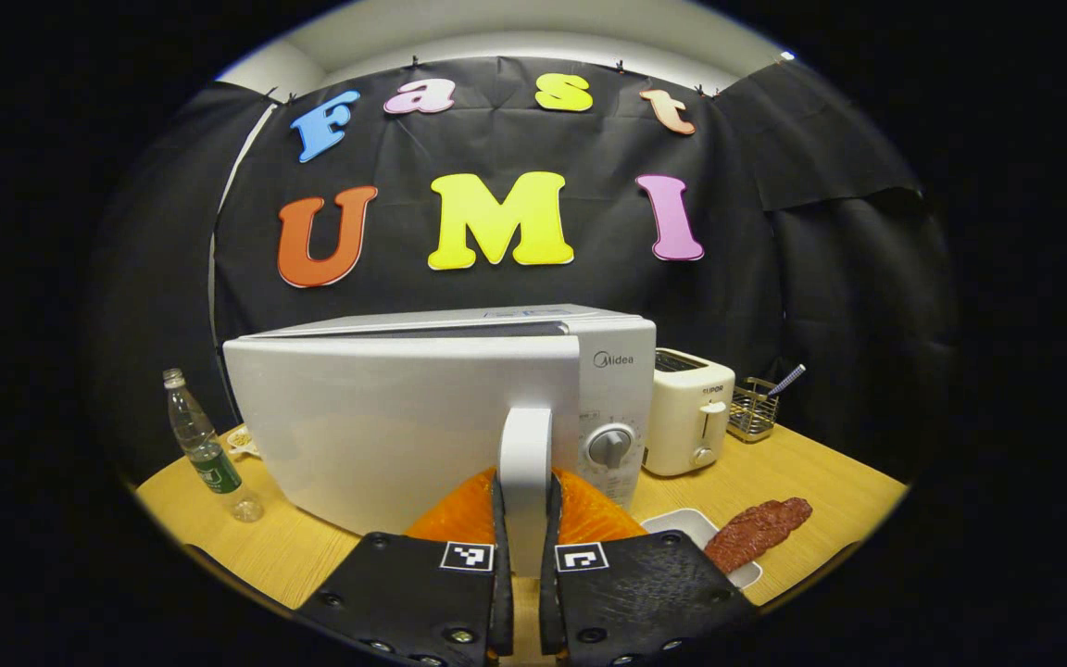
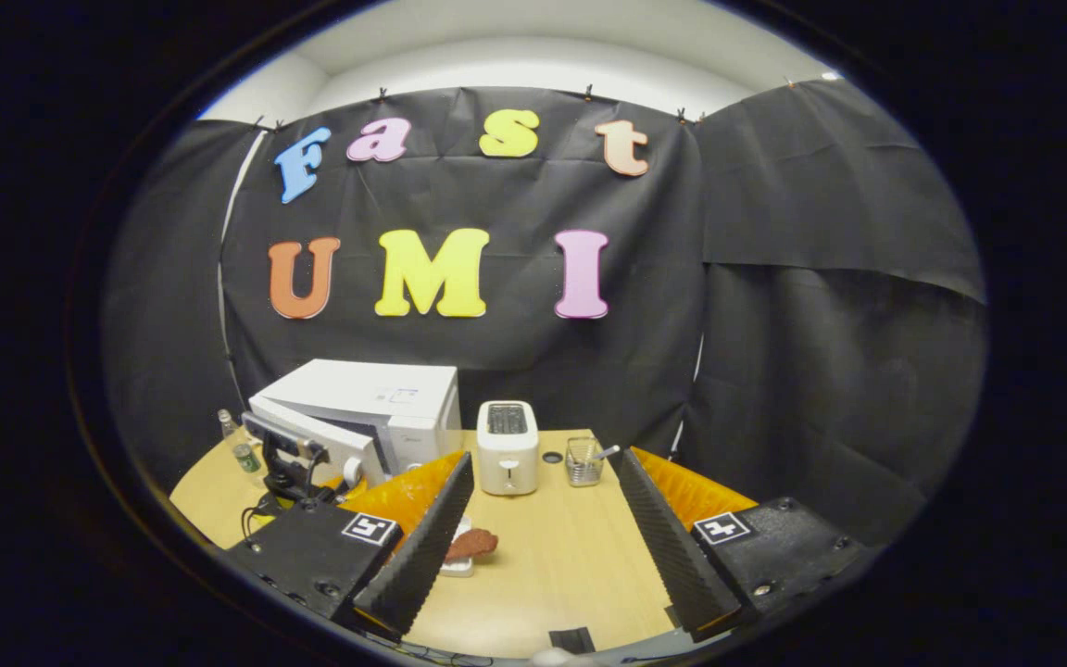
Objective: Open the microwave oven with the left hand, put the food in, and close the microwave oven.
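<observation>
The left gripper [image 1: 525, 565] clamps the stiff door handle [image 1: 525, 463] at six o'clock; the right gripper [image 2: 543, 547] waits wide.

One microwave [image 1: 422, 417] stands at about nine o'clock on the table [image 2: 571, 556]. One toaster [image 1: 689, 412] sits at twelve, with one wire basket [image 1: 753, 408] at one o'clock. One plastic bottle [image 1: 205, 449] stands far out at nine. One piece of food [image 1: 758, 533] lies on one white tray [image 1: 691, 528] at the centre.
</observation>
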A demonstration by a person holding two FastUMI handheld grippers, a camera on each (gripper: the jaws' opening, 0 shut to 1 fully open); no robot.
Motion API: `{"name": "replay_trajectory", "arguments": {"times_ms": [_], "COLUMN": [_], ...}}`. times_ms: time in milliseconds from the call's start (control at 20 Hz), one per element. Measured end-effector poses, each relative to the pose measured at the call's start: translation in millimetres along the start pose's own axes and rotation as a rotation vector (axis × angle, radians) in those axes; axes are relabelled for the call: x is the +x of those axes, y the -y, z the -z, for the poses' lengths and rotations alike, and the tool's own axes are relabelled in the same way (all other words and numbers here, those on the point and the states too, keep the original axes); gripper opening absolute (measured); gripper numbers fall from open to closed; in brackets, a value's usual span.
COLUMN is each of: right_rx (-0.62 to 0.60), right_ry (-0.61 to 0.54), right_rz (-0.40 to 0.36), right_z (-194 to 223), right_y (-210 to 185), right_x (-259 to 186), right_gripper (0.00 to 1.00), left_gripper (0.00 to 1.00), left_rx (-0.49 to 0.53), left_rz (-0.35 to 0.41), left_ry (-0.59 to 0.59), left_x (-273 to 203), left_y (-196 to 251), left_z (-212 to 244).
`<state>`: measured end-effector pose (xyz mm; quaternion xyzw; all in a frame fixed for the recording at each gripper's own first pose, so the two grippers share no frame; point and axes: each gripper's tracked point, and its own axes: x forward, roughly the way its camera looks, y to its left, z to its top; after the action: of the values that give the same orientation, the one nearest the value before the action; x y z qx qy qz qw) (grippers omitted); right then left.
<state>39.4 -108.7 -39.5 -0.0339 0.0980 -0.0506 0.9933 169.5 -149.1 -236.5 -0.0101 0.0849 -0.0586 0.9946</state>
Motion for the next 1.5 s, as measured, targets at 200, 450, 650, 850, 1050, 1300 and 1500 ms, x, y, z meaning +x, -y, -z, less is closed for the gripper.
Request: {"name": "replay_trajectory", "arguments": {"times_ms": [200,450,650,850,1050,1300,1500], "right_rx": [0.01,0.021,0.023,0.023,0.01,0.022,0.028], "right_ry": [0.006,-0.009,0.005,0.015,0.015,0.015,-0.004], "right_rz": [-0.059,-0.133,-0.15,-0.158,-0.189,-0.233,-0.262], "right_z": [-2.3,-0.3,-3.9,-8.8,-7.8,-4.1,6.4], "right_y": [-24.1,-51.2,-56.0,-60.2,-77.8,-106.0,-128.7], "right_x": [-4.4,-18.6,-27.6,-30.6,-31.1,-31.1,-33.4], "right_gripper": [1.0,0.93,1.0,1.0,1.0,1.0,1.0], "left_gripper": [0.11,0.36,0.86,0.95,0.95,0.95,0.95], "left_rx": [0.013,0.086,0.093,0.074,0.081,0.115,0.134], "left_rz": [-0.015,-0.095,-0.156,-0.14,-0.155,-0.213,-0.255], "left_ry": [-0.041,-0.063,-0.077,-0.094,-0.116,-0.143,-0.159], "left_x": [-43.9,-82.8,-96.0,-102.4,-122.2,-160.2,-186.1], "left_y": [-21.5,-56.7,-84.7,-88.5,-107.1,-152.1,-191.1], "left_z": [9.0,11.0,6.7,9.6,12.7,18.9,24.3]}}
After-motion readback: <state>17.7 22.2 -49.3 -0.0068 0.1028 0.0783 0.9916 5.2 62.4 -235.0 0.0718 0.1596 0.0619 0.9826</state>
